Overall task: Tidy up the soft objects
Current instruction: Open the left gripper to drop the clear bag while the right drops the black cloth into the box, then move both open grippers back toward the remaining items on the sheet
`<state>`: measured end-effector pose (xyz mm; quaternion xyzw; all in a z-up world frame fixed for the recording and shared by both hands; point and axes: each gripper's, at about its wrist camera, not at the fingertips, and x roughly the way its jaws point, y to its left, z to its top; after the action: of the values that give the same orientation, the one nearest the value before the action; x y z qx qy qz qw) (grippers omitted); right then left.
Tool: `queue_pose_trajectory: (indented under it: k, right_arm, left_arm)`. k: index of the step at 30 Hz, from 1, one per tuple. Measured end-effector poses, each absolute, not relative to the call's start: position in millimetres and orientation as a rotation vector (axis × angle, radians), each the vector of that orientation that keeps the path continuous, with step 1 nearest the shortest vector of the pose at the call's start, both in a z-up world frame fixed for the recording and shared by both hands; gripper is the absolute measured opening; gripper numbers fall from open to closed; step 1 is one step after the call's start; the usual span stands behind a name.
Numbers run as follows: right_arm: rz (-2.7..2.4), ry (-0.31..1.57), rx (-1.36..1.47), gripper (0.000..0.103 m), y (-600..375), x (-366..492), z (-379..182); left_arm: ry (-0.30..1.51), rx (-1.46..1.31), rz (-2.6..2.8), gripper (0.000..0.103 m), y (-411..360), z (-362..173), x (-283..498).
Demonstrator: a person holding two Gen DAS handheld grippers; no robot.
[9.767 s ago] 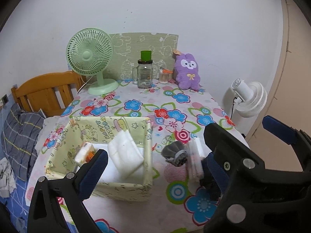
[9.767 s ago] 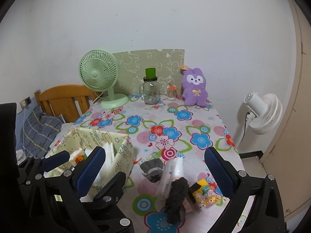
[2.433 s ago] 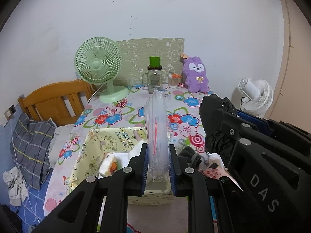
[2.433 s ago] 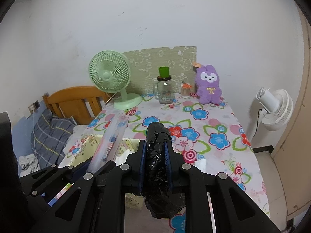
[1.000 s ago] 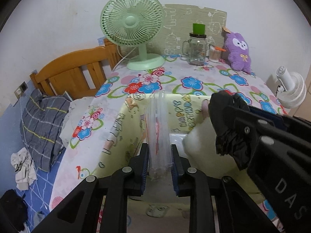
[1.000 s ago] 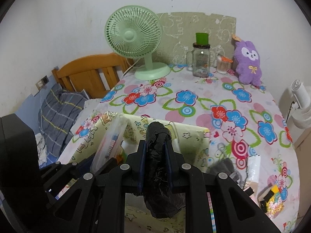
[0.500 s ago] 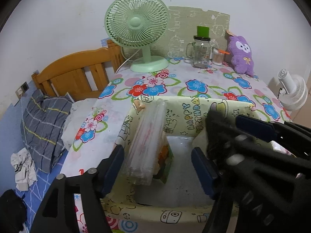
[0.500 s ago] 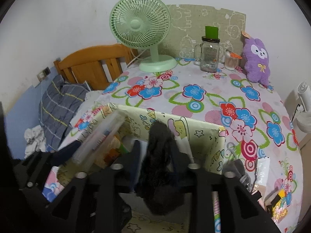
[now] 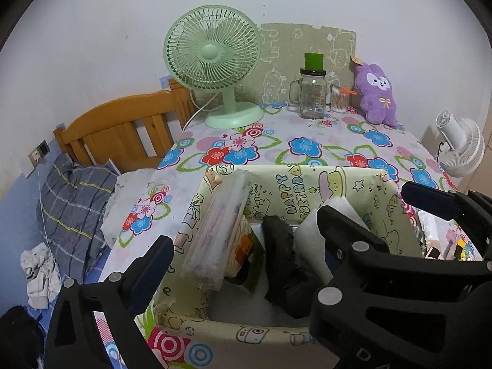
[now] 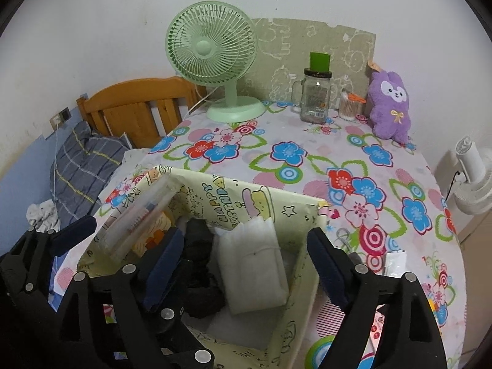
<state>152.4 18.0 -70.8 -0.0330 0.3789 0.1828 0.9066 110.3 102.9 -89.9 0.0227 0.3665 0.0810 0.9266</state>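
— Flowered cloth covers the table (image 9: 307,141), with a white wall behind it. What stands at the far end, beyond both tongs?

— Up there are a green fan (image 9: 215,61), a glass jar (image 9: 312,95) with a green lid and a purple plush rabbit (image 9: 376,95). Left of the tongs is a wooden bed frame (image 9: 123,132) with a plaid pillow (image 9: 73,203).

— And straight ahead of the tongs?

— The yellow cartoon-print box (image 9: 310,184), open at the top, directly under both of them.

— What lies in it?

— A clear plastic packet (image 9: 215,230) leans against the box's left wall, between the left gripper's (image 9: 243,246) spread fingers but touching neither. Right of it a black bundle (image 9: 281,258) lies on the floor of the box, just by the inner finger of the right gripper (image 10: 246,261). A white folded pad (image 10: 252,264) stands between that gripper's fingers, untouched.

— So the tongs grip nothing?

— Nothing. Both pairs of jaws have just been opening and stand wide, pads clear of everything.

— Anything outside the box?

— To the right of the right gripper, a few small packets (image 10: 395,264) lie on the cloth.
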Motion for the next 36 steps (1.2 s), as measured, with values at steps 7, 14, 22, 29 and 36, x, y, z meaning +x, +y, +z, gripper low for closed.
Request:
queue_pose_trajectory:
  k: [7, 14, 22, 29, 36]
  right_arm:
    - [0.366, 0.762, -0.059, 0.087, 7.1, 145.3, -64.5]
    - [0.35, 0.739, -0.056, 0.087, -5.4, 135.3, -55.8]
    - [0.329, 0.71, -0.049, 0.088, -21.5, 123.5, -43.8]
    - [0.307, 0.667, -0.041, 0.095, -37.4, 111.9, -31.5]
    - [0.287, 0.639, -0.028, 0.098, -53.8, 101.7, -23.7]
  left_arm:
    - [0.729, 0.058, 0.158, 0.102, 92.1, -84.2, 104.5]
    - [0.712, 0.061, 0.146, 0.103, 81.4, -77.4, 97.3]
    - [0.686, 0.057, 0.128, 0.103, 68.3, -66.6, 88.5]
    - [0.663, 0.055, 0.113, 0.103, 56.3, -57.7, 81.9]
    - [0.647, 0.057, 0.099, 0.103, 43.6, -50.5, 74.8]
